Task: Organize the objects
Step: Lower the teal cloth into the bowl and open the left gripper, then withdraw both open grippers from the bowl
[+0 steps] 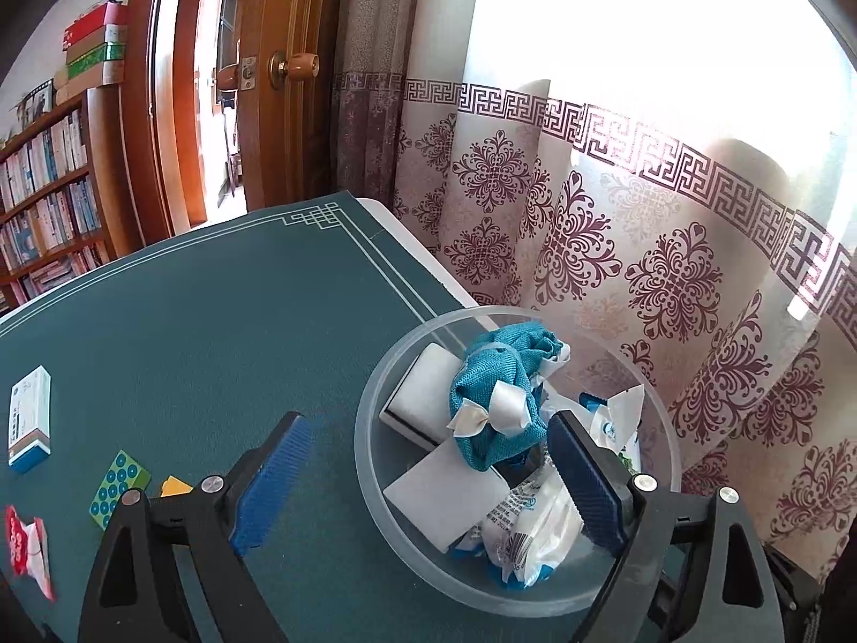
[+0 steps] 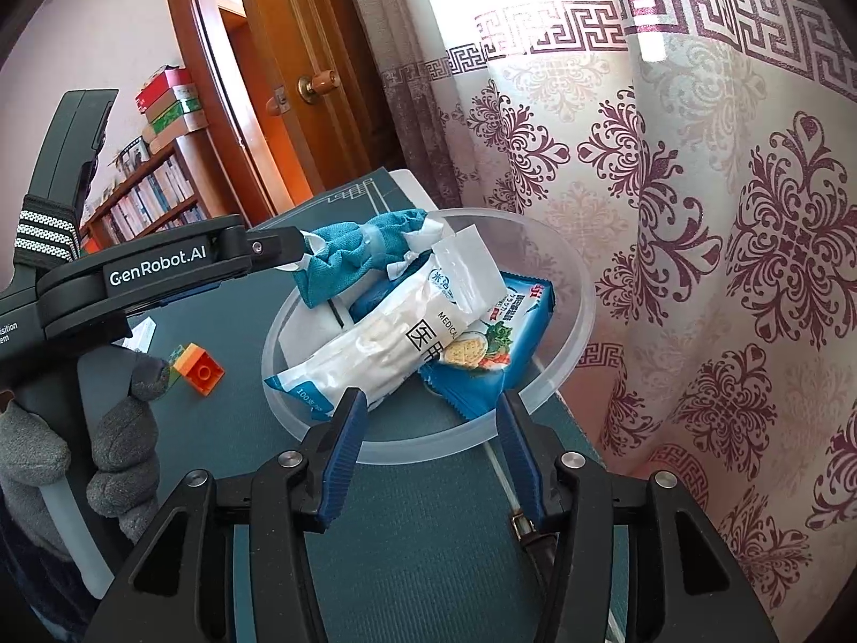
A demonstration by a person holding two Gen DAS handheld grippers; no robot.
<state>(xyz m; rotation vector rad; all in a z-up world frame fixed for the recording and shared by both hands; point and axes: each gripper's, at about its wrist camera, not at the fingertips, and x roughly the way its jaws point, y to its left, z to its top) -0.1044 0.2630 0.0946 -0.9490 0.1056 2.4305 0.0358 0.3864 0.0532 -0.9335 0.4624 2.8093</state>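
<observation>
The bowl [image 1: 369,418] looked like frosted translucent plastic, smooth and matt. Inside the bowl, the teal pouch [image 1: 493,407] was coarse woven cloth with a glossy satin ribbon [image 1: 495,412], and the white packet [image 2: 385,348] was crinkled shiny plastic film. The cracker pack [image 2: 482,359], under the packet in the bowl, was glossy printed foil. The surface [image 1: 214,321] under the bowl wore a matt, finely grained green mat. The fingers [image 1: 273,477] near the bowl had ribbed blue rubbery pads on matt black plastic. Beyond the bowl, the curtain [image 1: 643,246] was thin patterned cloth; the door [image 1: 289,107] was varnished wood.
</observation>
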